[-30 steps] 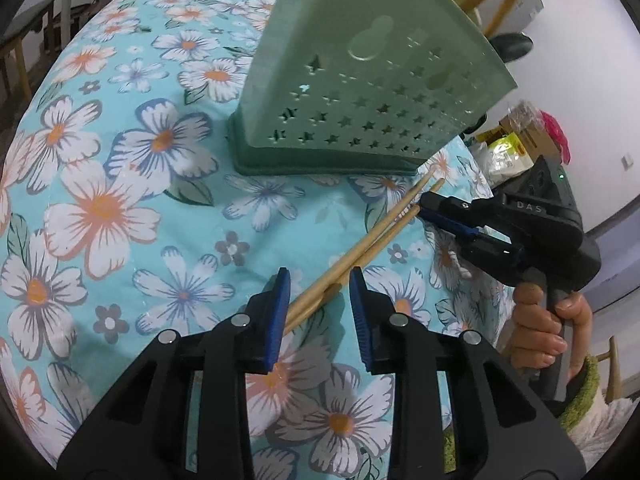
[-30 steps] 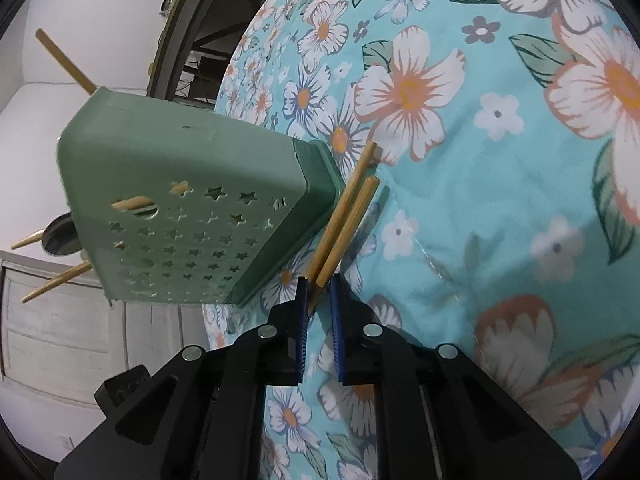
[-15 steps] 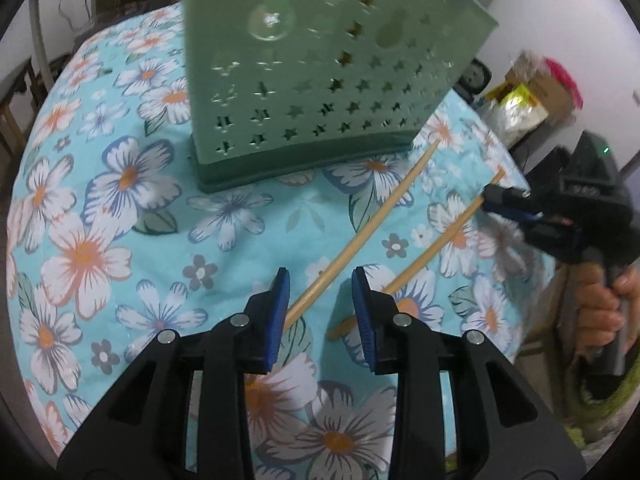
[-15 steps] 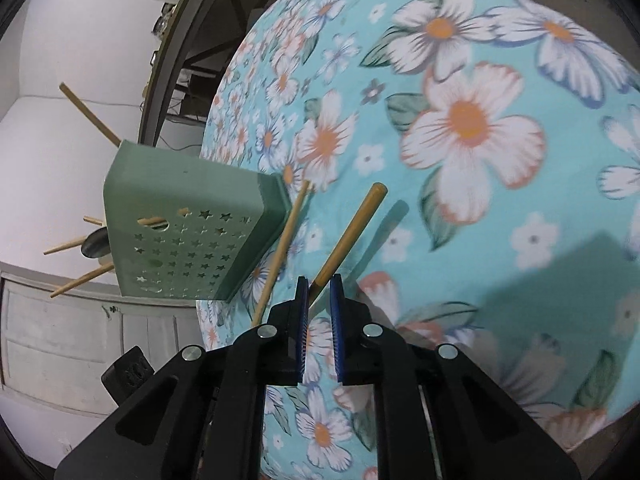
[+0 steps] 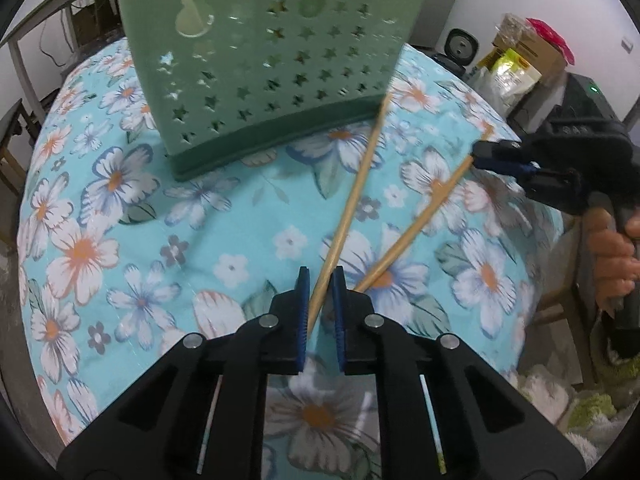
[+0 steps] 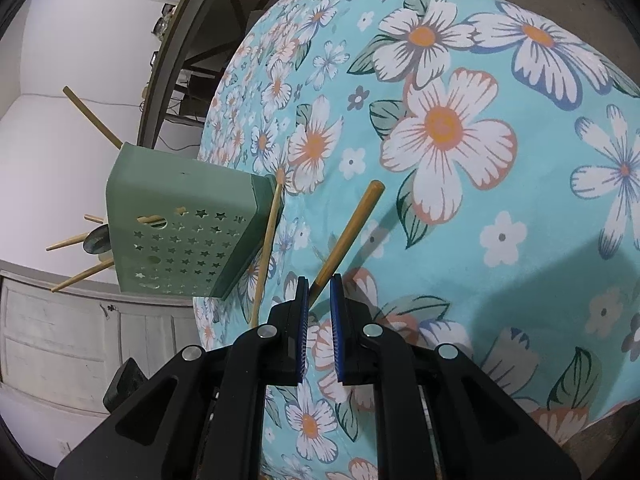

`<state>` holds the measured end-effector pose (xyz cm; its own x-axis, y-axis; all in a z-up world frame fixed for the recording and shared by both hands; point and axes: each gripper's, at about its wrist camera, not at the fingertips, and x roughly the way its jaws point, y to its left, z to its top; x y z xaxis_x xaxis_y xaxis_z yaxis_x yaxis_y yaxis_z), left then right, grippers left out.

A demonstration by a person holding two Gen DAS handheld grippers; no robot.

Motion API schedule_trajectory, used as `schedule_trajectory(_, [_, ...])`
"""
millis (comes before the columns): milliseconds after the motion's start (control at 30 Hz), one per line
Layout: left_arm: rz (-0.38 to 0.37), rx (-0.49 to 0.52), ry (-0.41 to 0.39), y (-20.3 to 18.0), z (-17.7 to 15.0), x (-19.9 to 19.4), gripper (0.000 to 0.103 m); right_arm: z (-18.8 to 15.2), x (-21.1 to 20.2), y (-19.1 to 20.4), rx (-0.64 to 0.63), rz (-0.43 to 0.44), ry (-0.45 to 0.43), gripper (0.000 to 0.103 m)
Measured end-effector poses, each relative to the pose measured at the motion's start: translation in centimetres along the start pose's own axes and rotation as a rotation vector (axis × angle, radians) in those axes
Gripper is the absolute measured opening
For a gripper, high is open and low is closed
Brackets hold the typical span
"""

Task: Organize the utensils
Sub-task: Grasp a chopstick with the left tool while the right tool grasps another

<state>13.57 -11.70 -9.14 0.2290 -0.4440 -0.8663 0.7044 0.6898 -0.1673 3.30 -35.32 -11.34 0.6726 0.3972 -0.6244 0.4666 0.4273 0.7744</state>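
Left claw [image 5: 319, 280] closing on one chopstick [image 5: 352, 200], right claw [image 6: 319, 288] shut tight on other chopstick [image 6: 352, 224], green holder [image 5: 264, 64] just past both.

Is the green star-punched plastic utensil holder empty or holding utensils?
Holding utensils. The green star-punched plastic utensil holder has wooden chopsticks and a dark spoon sticking out of its top.

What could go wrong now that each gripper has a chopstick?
1. The left gripper is closing on its chopstick at the very end; it may pivot or slip out.
2. That chopstick's far tip sits against the holder base; swinging it could nudge the holder.
3. The right gripper also grips its chopstick at one end, so aiming it into the holder may be shaky.
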Motion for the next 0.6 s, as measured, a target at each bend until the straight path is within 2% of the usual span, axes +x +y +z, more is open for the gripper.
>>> schedule_trajectory(333, [-0.151, -0.005, 0.084, -0.9, -2.2, -0.9, 0.005, -0.2, -0.1, 0.7, -0.028, -0.023, 0.011, 0.010])
schedule_trajectory(600, [-0.160, 0.000, 0.107, -1.0, -2.8, -1.2, 0.005, 0.7, 0.3, 0.8, -0.036, -0.081, 0.001, 0.013])
